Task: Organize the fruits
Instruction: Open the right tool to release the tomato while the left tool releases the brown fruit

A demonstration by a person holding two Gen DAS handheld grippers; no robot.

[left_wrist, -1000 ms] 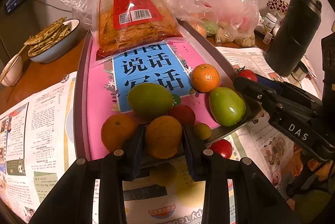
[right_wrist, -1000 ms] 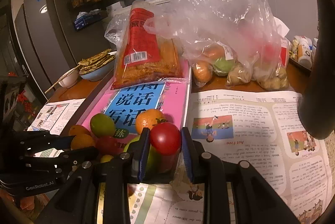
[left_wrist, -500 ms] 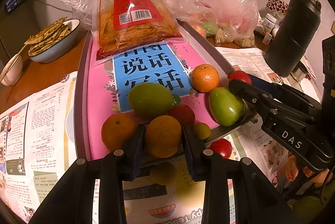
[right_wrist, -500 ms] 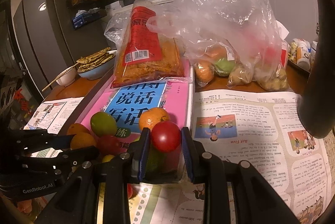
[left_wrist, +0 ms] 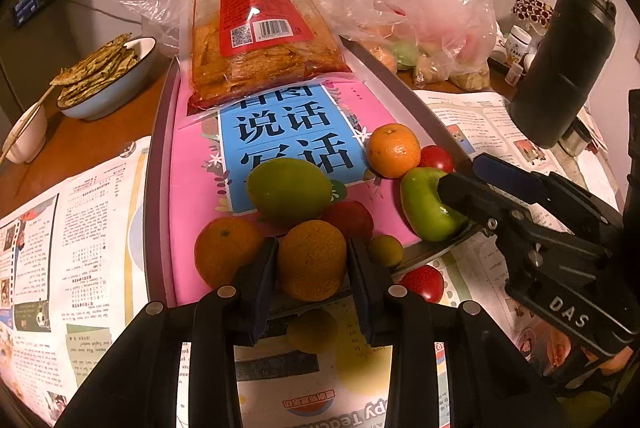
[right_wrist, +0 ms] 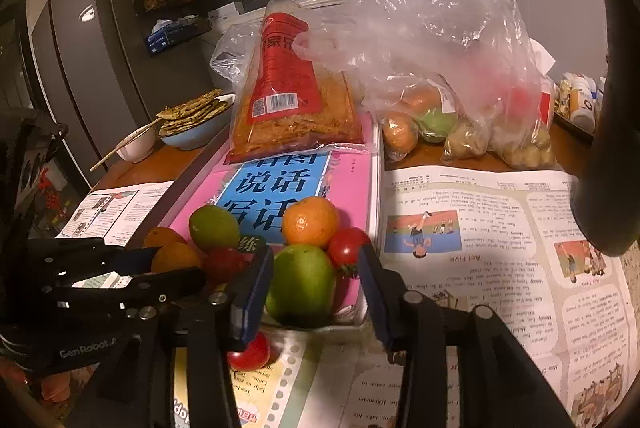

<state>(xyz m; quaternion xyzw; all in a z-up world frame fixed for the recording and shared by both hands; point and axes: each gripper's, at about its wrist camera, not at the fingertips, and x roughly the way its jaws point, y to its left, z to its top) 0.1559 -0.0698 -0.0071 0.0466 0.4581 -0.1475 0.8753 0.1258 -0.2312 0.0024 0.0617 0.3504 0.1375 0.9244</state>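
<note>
Left gripper (left_wrist: 312, 260) pinches an orange fruit (left_wrist: 312, 260) at the tray's (left_wrist: 154, 187) near edge. Right gripper (right_wrist: 316, 284): jaws have just been opening, now spread, nothing pinched; the red tomato (right_wrist: 347, 246) sits in the tray beside the green fruit (right_wrist: 301, 284) and tangerine (right_wrist: 310, 221). Tomato likely soft, smooth: grip across its middle, lightly.

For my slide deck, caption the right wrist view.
Right gripper just opened, releasing a red tomato beside the green fruit on the pink tray.
</note>
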